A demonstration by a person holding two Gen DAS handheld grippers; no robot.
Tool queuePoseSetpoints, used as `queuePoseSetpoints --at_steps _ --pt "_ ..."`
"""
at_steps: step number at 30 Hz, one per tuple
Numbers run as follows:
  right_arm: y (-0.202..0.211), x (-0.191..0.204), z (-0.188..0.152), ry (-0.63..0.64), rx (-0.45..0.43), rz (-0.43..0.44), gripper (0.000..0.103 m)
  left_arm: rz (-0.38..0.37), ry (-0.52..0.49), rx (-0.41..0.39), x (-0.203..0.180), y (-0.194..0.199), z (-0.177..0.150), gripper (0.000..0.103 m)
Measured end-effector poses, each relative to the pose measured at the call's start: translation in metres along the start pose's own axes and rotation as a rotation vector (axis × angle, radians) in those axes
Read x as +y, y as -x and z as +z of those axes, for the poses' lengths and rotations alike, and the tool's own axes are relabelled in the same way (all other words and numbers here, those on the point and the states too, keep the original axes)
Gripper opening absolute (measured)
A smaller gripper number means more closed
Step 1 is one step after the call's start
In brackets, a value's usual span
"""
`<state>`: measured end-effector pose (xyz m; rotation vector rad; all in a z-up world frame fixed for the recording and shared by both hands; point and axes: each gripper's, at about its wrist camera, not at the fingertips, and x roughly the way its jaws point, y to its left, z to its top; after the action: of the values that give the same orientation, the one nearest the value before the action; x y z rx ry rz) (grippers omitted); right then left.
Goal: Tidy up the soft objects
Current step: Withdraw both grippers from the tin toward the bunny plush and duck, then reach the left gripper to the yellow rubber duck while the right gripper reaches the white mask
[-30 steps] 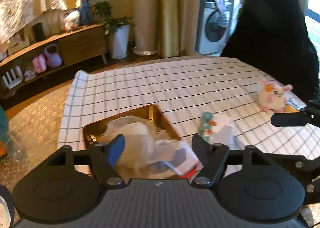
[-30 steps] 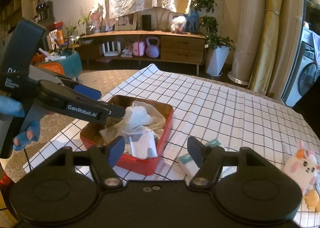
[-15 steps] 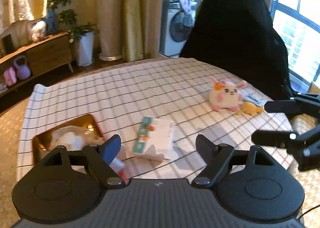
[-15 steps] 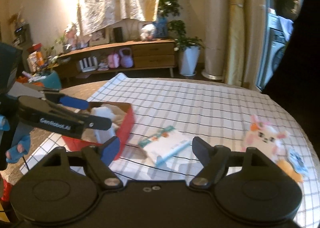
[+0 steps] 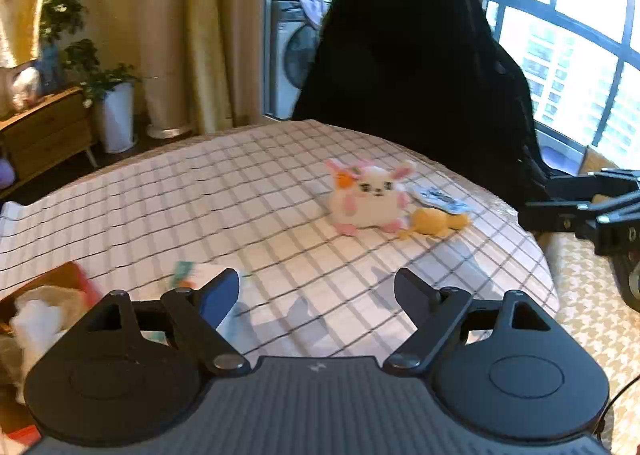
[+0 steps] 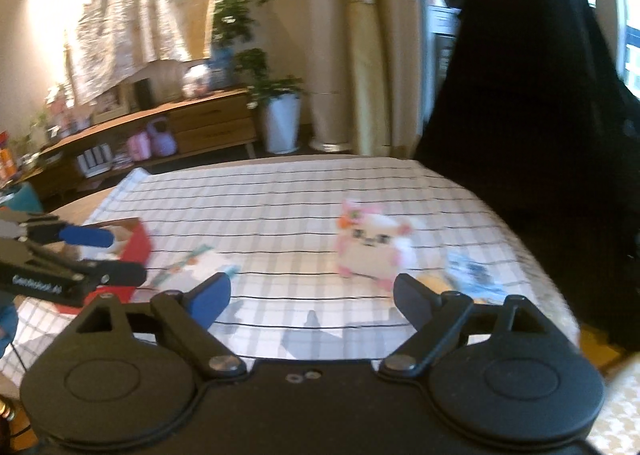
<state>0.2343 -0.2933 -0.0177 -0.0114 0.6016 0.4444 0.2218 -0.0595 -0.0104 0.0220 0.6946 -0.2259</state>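
We had both grippers hanging over the checked tablecloth (image 5: 224,191) with nothing in them. The left gripper (image 5: 318,289) had its fingers spread wide, and so did the right gripper (image 6: 312,287). The pink-and-white plush bunny (image 5: 370,197) sat out on the cloth ahead of both of us, with a small yellow plush (image 5: 434,222) touching its side and a printed packet (image 5: 440,199) just behind that. The tissue pack (image 6: 192,267) lay flat near the red box (image 6: 134,251), which held crumpled white soft stuff (image 5: 36,311). The right wrist view was pretty blurry.
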Motion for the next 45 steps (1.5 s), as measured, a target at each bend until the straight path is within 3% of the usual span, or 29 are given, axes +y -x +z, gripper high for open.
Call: queuePoseSetpoints --at_steps 9,11,20,27,36,45 --pt "0.002 -0.078 -0.001 -0.044 0.023 -0.122 0.093 -0.076 -0.043 0.014 -0.059 -0.048 0.011 0.093" --pt "-0.004 -0.096 0.002 -0.058 0.038 -0.144 0.094 -0.087 -0.037 0.019 -0.069 -0.061 0.015 0.098" --pt "-0.049 -0.156 0.011 -0.129 0.102 -0.181 0.095 -0.119 -0.05 0.042 -0.115 -0.123 0.027 0.1" --pt "-0.103 -0.178 0.014 -0.17 0.165 -0.203 0.095 -0.102 -0.053 0.037 -0.141 -0.17 0.026 0.1" --pt "-0.165 -0.178 0.009 -0.126 0.25 -0.178 0.094 -0.103 -0.002 0.071 -0.151 -0.221 0.023 0.1" --pt "-0.208 -0.183 0.001 -0.113 0.329 -0.194 0.094 -0.071 -0.012 0.051 -0.161 -0.245 0.023 0.1"
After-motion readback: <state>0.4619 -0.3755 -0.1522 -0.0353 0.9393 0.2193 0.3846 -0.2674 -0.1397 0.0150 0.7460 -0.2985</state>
